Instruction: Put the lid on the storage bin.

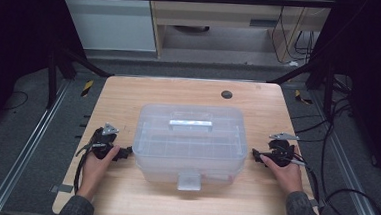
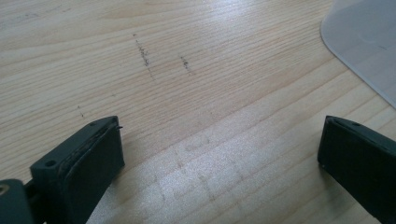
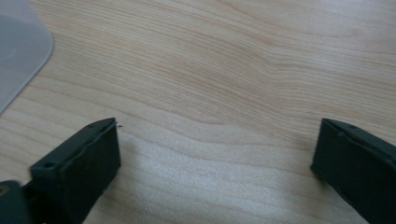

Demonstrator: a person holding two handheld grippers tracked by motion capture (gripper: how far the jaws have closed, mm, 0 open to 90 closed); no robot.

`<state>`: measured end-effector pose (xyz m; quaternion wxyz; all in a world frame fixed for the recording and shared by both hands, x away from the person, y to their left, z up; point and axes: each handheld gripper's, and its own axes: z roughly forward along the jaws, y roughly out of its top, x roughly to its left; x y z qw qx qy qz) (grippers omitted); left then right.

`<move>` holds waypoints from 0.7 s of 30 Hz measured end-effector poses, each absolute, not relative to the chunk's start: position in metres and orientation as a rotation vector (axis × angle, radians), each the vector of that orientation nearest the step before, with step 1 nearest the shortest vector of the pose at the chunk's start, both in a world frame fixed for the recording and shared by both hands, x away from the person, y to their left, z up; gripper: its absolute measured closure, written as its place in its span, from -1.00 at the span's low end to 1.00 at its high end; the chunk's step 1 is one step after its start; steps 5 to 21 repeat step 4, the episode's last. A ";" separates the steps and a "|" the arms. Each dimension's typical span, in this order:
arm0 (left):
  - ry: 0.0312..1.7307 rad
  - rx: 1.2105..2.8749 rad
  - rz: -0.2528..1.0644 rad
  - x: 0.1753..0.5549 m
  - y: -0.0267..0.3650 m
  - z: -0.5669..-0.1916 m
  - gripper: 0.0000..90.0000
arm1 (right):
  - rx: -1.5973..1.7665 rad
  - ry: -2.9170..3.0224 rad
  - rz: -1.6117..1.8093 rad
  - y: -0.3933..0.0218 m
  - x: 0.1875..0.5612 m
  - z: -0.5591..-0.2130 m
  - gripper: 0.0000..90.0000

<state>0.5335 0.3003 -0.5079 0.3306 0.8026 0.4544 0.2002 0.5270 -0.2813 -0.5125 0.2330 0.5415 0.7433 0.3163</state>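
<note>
**Clear box between my two grippers, nothing gripped yet**

The table [image 1: 129,91] is pale wood, and the box [image 1: 189,137] sits near its middle, lid on, turned slightly off square. It is a big, see-through plastic storage box with rounded corners. I judge it light, and it looks empty, though the frosted walls hide part of the inside. Thin plastic like this will flex under a squeeze and feel slick, so I would not pinch the walls. Firmer places to take hold are the carry handle [image 1: 190,123] on top of the lid and the latch [image 1: 189,181] on the near side. My left gripper [image 1: 124,153] rests just beside the box's left end, my right gripper [image 1: 256,155] just beside its right end. Both sets of jaws stand wide apart, with only bare wood between them.
</note>
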 end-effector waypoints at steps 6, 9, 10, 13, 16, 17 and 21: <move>1.191 2.097 0.522 0.534 0.300 -0.508 -1.00 | 1.517 2.014 0.863 -0.279 0.527 -0.512 -0.99; 1.191 2.097 0.522 0.534 0.300 -0.508 -1.00 | 1.517 2.014 0.863 -0.279 0.527 -0.512 -0.99; 1.191 2.097 0.522 0.534 0.300 -0.508 -1.00 | 1.517 2.014 0.863 -0.279 0.527 -0.512 -0.99; 1.191 2.097 0.522 0.534 0.300 -0.508 -1.00 | 1.517 2.014 0.863 -0.279 0.527 -0.512 -0.99; 1.191 2.097 0.522 0.534 0.300 -0.508 -1.00 | 1.517 2.014 0.863 -0.279 0.527 -0.512 -0.99; 1.191 2.097 0.522 0.534 0.300 -0.508 -1.00 | 1.517 2.014 0.863 -0.279 0.527 -0.512 -0.99; 1.191 2.097 0.522 0.534 0.300 -0.508 -1.00 | 1.517 2.014 0.863 -0.279 0.527 -0.512 -0.99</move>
